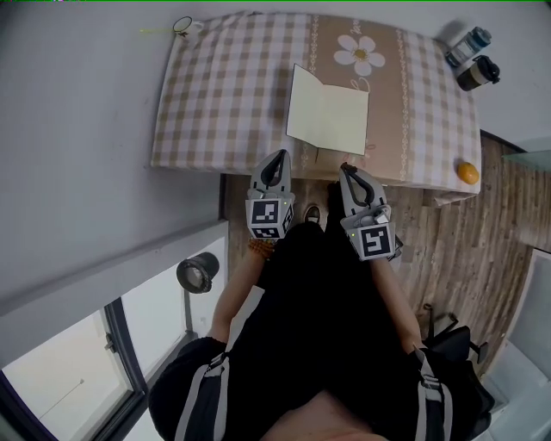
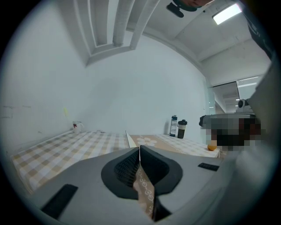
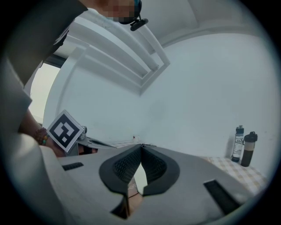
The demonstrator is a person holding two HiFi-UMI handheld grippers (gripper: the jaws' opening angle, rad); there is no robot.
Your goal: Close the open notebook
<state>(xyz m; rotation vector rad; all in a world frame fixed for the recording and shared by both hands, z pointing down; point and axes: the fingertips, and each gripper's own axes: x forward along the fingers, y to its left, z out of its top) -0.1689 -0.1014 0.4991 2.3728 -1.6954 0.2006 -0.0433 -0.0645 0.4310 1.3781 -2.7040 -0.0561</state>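
Note:
The notebook (image 1: pixel 327 114) lies open on the checked tablecloth (image 1: pixel 224 95), pale yellow pages up, near the table's front edge. In the left gripper view I see it only as a thin raised edge (image 2: pixel 130 140) beyond the jaws. My left gripper (image 1: pixel 280 156) hovers at the table's front edge just short of the notebook's left corner, jaws together and empty (image 2: pixel 139 148). Level with it on the right, my right gripper (image 1: pixel 346 169) is also shut on nothing (image 3: pixel 141 146), below the notebook's right corner. Neither touches the notebook.
Two bottles (image 1: pixel 472 41) (image 1: pixel 479 72) stand at the table's far right corner and an orange (image 1: pixel 467 172) at its near right corner. A small mug (image 1: pixel 182 27) sits at the far left. A wall runs along the left, with a lamp (image 1: pixel 198 272) by the window.

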